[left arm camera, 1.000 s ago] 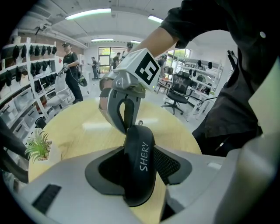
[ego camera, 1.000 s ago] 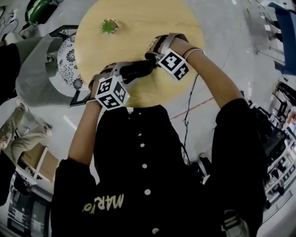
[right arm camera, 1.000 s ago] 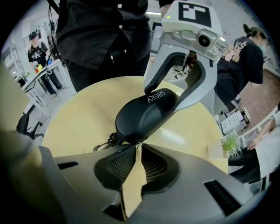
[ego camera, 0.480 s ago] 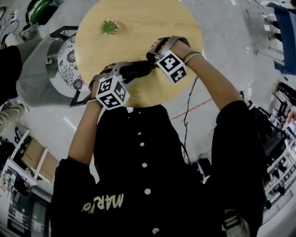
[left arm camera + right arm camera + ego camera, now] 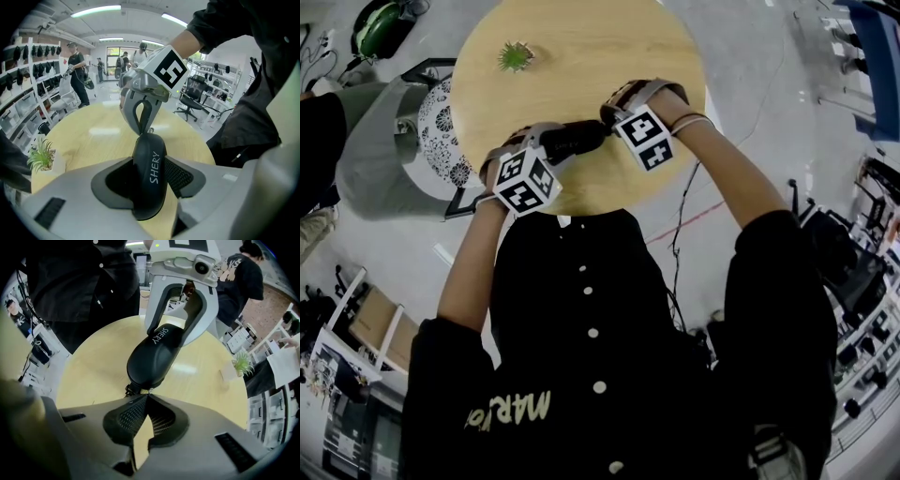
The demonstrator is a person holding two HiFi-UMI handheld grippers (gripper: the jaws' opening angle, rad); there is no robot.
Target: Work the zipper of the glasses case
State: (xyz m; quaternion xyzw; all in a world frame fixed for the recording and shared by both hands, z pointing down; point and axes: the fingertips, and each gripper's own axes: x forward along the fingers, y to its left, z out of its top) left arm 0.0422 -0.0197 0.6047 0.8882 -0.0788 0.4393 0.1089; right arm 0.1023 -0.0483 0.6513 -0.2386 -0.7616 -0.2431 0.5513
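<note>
Grip state, right claw [image 5: 146, 397]: jaws closed tip to tip against the near end of the black oval hard-shell glasses case [image 5: 152, 357]; they appear to pinch the small metal zipper pull [image 5: 149, 389] at that end; the pull is tiny and partly hidden, so this is a judgement.

Left claw [image 5: 149, 177]: ribbed pads clamped on both flanks of the case at about mid-length; the case spans from one claw to the other and appears clear of the surface below.

Handling, judged:
- case light and stiff; the shell should tolerate a firm clamp without denting;
- surface smooth, so the body may twist between the pads once the pull is drawn;
- hold the body across its widest part, off the zipper seam;
- hold the pull by its tab only and draw along the seam, not away from it; so small a tab can slip from closed tips.

Below both claws: round pale wooden table [image 5: 656, 47]; well beyond them, toward its far rim, small green potted plant [image 5: 517, 54].
</note>
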